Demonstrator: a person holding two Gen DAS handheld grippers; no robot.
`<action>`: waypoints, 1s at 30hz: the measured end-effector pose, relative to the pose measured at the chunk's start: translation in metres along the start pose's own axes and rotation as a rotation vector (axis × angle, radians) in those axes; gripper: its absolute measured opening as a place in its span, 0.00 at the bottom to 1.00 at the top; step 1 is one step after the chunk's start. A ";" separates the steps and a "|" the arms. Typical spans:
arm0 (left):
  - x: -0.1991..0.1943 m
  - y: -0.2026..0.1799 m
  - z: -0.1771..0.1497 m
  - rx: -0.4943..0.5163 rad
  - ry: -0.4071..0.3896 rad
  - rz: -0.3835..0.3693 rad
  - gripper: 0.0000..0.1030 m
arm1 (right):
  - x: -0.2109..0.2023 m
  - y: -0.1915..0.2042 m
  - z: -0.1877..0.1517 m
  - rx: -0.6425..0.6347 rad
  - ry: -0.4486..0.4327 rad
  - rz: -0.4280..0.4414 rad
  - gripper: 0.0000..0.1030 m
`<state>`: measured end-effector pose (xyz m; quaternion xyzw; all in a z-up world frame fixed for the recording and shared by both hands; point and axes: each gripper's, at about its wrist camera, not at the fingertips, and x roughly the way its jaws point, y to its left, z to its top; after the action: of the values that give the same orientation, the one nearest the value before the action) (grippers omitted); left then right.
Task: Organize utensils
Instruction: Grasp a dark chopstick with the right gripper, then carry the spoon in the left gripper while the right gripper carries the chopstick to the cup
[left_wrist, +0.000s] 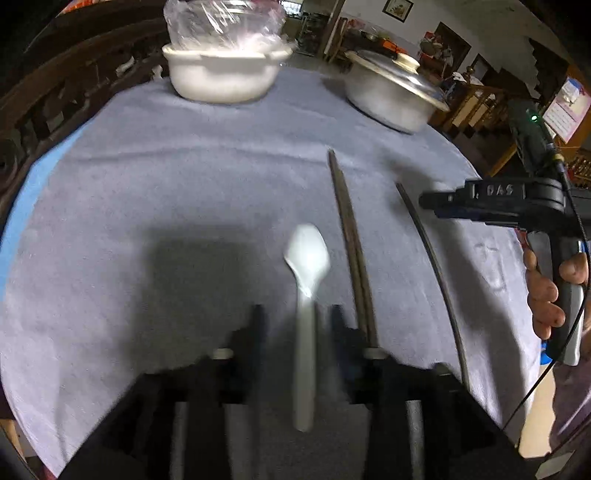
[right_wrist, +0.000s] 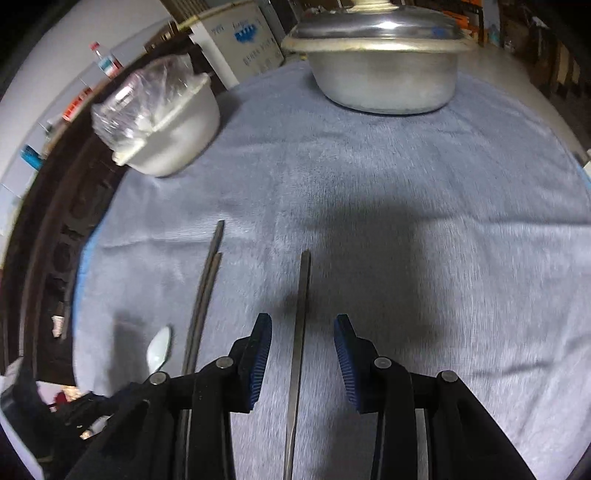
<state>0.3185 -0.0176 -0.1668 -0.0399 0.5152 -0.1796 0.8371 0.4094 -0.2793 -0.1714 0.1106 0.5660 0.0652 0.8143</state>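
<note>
White spoon (left_wrist: 306, 280) lies flat beside 2 dark chopsticks (left_wrist: 352, 254) on grey cloth (left_wrist: 184, 184).

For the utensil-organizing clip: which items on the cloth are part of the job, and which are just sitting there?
Part of the job:
- white spoon, between the open left gripper fingers
- pair of dark chopsticks
- single dark chopstick, between the open right gripper fingers

Just sitting there:
- white pot with plastic wrap
- lidded metal pot
- grey cloth

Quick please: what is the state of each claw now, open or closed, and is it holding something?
Left claw: open, white spoon lies between its fingers, not gripped.
Right claw: open, single chopstick between its fingers, not gripped.
</note>
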 end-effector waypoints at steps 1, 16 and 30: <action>0.000 0.001 0.006 0.007 -0.006 0.011 0.50 | 0.004 0.003 0.004 -0.006 0.013 -0.031 0.38; 0.042 -0.025 0.043 0.182 0.064 0.077 0.31 | 0.027 0.018 0.016 -0.103 0.102 -0.206 0.08; -0.036 0.002 0.019 0.042 -0.120 0.061 0.30 | -0.064 -0.026 -0.028 0.012 -0.149 -0.045 0.06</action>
<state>0.3216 -0.0058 -0.1281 -0.0172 0.4614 -0.1620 0.8721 0.3606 -0.3161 -0.1290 0.1071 0.5067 0.0353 0.8547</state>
